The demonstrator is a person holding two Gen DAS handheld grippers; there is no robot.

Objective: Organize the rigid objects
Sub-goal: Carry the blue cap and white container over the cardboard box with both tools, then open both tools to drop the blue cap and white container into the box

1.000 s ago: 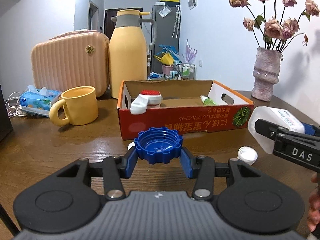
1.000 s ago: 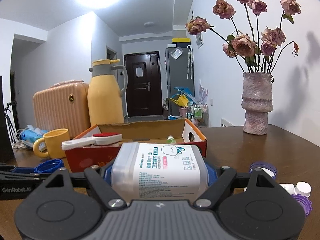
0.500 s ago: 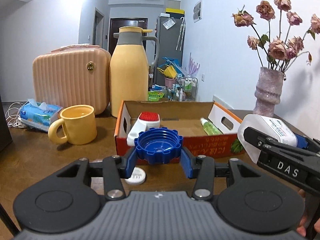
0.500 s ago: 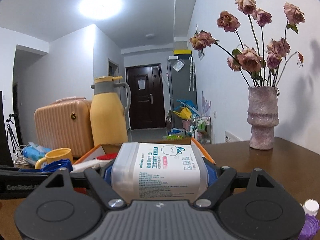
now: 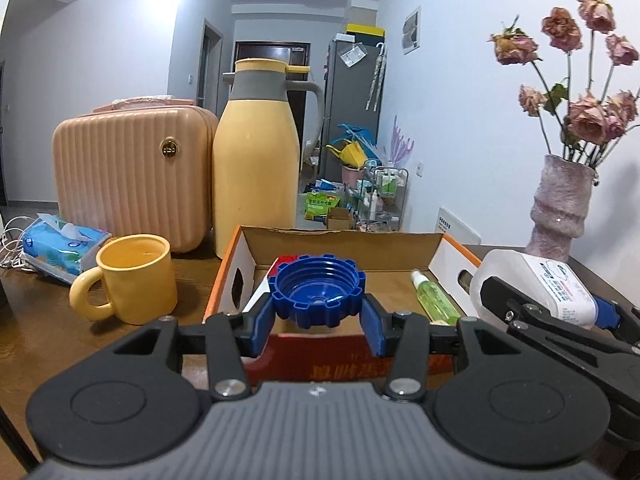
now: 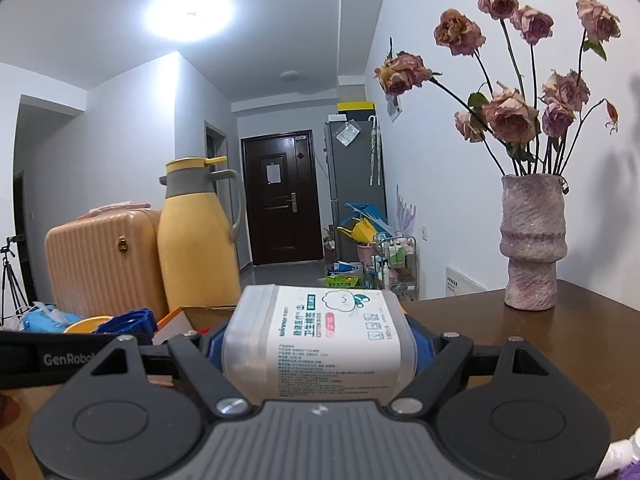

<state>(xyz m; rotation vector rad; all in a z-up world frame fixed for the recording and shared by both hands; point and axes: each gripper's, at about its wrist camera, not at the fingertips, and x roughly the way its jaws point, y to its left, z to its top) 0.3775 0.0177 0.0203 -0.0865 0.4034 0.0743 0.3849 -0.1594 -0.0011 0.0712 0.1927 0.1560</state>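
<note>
**Open box top offers the clear way in**

The cardboard box (image 5: 436, 246) lies open from above, its floor bare between a brush head at 10 o'clock and a green spray bottle (image 5: 435, 298) at 2. The yellow mug (image 5: 134, 278), thermos (image 5: 256, 160) and suitcase (image 5: 128, 176) crowd the 9-to-11 side; the vase (image 6: 532, 240) blocks 3 o'clock.

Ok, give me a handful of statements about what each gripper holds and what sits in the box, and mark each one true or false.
1. The left gripper is shut on the blue cap. True.
2. The right gripper has nothing between its jaws. False: it holds the cotton swab container.
3. A green spray bottle lies in the cardboard box. True.
4. The yellow mug stands inside the box. False: it stands on the table, left of the box.
5. The vase lies tipped over. False: it stands upright.
</note>
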